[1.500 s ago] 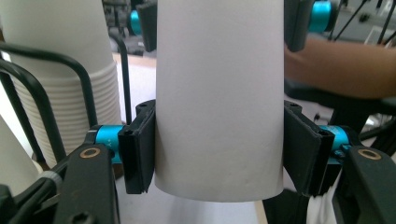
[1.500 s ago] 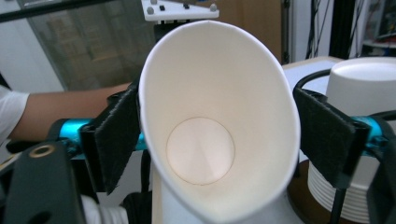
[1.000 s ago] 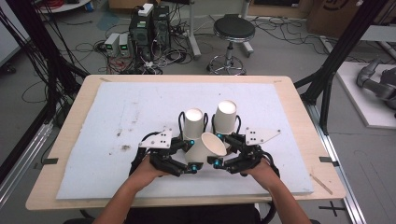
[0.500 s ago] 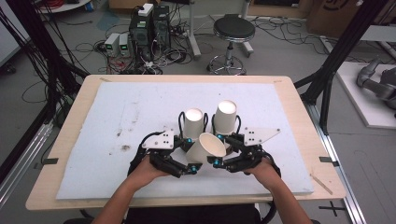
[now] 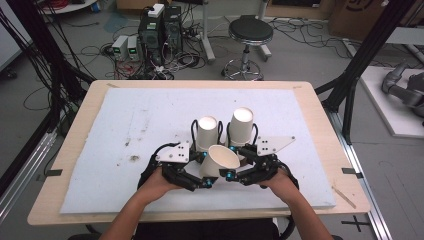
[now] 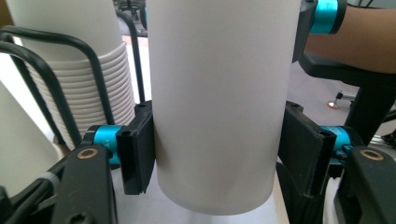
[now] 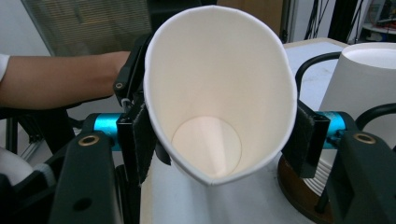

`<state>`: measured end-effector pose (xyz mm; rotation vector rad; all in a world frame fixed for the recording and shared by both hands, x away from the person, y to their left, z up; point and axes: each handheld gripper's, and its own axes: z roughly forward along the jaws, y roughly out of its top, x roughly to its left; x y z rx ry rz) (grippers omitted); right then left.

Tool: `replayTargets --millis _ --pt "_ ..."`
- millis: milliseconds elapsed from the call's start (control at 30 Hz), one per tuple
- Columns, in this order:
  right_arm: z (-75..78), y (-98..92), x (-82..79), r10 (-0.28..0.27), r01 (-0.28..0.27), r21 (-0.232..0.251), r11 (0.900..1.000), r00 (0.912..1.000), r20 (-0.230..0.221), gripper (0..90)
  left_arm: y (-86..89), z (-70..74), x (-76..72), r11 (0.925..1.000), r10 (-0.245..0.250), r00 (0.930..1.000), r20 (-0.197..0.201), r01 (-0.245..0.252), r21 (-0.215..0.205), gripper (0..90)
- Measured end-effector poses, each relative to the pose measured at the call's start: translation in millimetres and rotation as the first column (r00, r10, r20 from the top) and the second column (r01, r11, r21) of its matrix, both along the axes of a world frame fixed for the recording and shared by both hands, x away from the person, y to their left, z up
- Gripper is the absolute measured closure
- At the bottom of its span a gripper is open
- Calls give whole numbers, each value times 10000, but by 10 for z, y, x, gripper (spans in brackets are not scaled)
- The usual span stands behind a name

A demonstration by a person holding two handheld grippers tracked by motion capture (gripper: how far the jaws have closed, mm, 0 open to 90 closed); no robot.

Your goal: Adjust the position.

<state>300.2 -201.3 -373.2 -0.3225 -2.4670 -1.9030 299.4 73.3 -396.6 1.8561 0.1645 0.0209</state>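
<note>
A: Cup position first — where is the single paper cup point(image 5: 220, 161)?

B: Tilted, lifted between the two grippers near the front middle of the white mat point(image 5: 125, 130), just in front of two upside-down cup stacks in black wire holders, the left stack point(image 5: 207, 131) and the right stack point(image 5: 241, 125).

A: How does the left gripper point(image 5: 205, 182) stand?

B: Its jaws have just swung open and closed again. In the left gripper view the cup's wall point(image 6: 219, 102) sits between them; the left pad touches it, and the right pad lies close against it, though I cannot tell if it presses.

A: And the right gripper point(image 5: 229, 176)?

B: Clamped on the cup near its mouth. The right gripper view looks into the open rim point(image 7: 219, 98), squeezed to an oval by a pad on either side.
</note>
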Motion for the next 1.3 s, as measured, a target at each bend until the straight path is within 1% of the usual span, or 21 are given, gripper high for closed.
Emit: replayTargets --millis 67,133,267,333,400,467,500,533,567,733,800,867,933,1000,1067,1133,1200,1300 --pt "-2 2 -1 -17 18 113 9999 10000 -89 352 -1 -4 5 9998 15 10000 -67 -16 -176 353" --pt "-10 0 -2 -115 123 348 9993 9997 -231 323 -1 -2 6 9996 37 9999 -142 -41 -288 351" --pt "-11 8 -14 -262 282 756 9967 9993 -270 268 11 4 10 9979 93 9997 -239 -108 -634 350" --pt "-9 9 -18 -298 313 801 9963 9994 -197 261 22 9 19 9968 128 9995 -289 -150 -787 351" --pt "-17 5 -14 -353 372 861 9956 9991 -242 259 32 9 24 9951 110 9993 -368 -145 -976 351" --pt "-25 -1 -14 -386 410 970 9944 9989 -265 274 28 4 17 9945 85 9992 -387 -125 -1042 351" --pt "-23 -4 -19 -376 403 1027 9939 9989 -288 287 19 1 12 9948 62 9993 -377 -100 -1014 350" --pt "-21 -3 -17 -361 379 1080 9934 9992 -181 295 11 -3 9 9951 50 9993 -365 -86 -987 351" --pt "-18 -4 -21 -337 354 1137 9929 9993 -168 307 2 -7 6 9951 23 9992 -397 -62 -985 350" --pt "-8 -9 -32 -282 273 1093 9936 9996 68 356 -16 -17 -6 9954 71 9991 -416 -111 -947 355" --pt "-7 -12 -30 -275 273 966 9950 9996 17 359 -21 -24 -9 9964 153 9991 -402 -186 -832 349" --pt "-4 -12 -27 -297 291 750 9968 9995 72 366 -21 -20 -10 9974 378 9987 -342 -399 -603 333" --pt "5 -11 -27 -408 397 465 9981 9989 231 370 -20 -15 -6 9979 518 9979 -382 -532 -379 293" --pt "12 -15 -24 -497 488 365 9981 9985 230 373 -17 -17 -7 9980 549 9979 -332 -558 -290 287" --pt "16 -19 -24 -528 524 157 9985 9983 254 379 -17 -18 -6 9978 619 9976 -311 -626 -220 286" --pt "18 -22 -23 -507 504 113 9987 9984 253 383 -10 -13 -2 9978 639 9975 -304 -645 -177 285" --pt "26 -22 -24 -514 510 145 9986 9983 260 383 -8 -8 1 9976 636 9974 -325 -644 -238 285" --pt "31 -12 -30 -465 460 248 9986 9987 209 383 -22 -10 1 9985 495 9985 -241 -500 -217 302"
